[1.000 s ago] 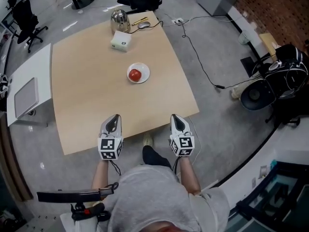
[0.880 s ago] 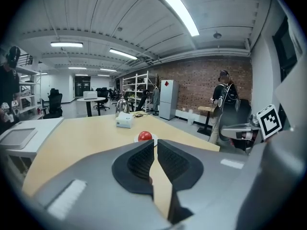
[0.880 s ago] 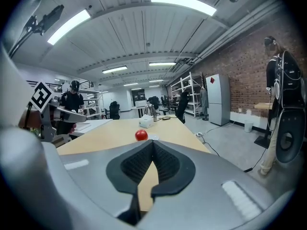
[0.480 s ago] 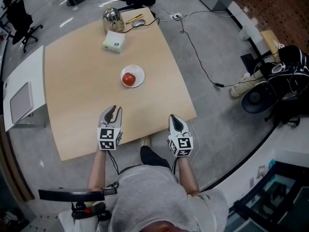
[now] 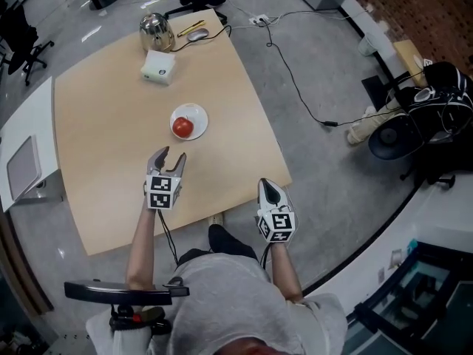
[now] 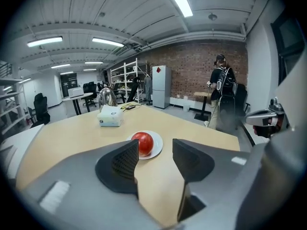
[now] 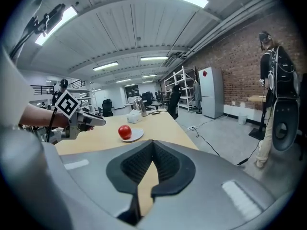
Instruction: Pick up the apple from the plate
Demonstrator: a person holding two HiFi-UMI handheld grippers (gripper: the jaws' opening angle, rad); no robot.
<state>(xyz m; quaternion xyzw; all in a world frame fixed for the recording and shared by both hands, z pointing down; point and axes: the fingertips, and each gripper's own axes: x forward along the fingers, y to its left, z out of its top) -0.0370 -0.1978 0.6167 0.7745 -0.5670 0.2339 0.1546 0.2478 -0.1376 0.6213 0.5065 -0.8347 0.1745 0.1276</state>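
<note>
Pale wood surface [image 5: 111, 154], brick wall [image 6: 192, 66] behind, apple [image 5: 182, 127] on white plate [image 5: 198, 114], left tongs [image 5: 171, 154] just opening with nothing between, right tongs [image 5: 268, 185] pressed together.

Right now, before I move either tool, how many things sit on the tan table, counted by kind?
Red round apple: 1
White round plate: 1
White tissue box: 1
Shiny metal kettle: 1
Grey computer mouse: 1
Yellow pen-like item: 1, too small to identify
Total: 6
</note>
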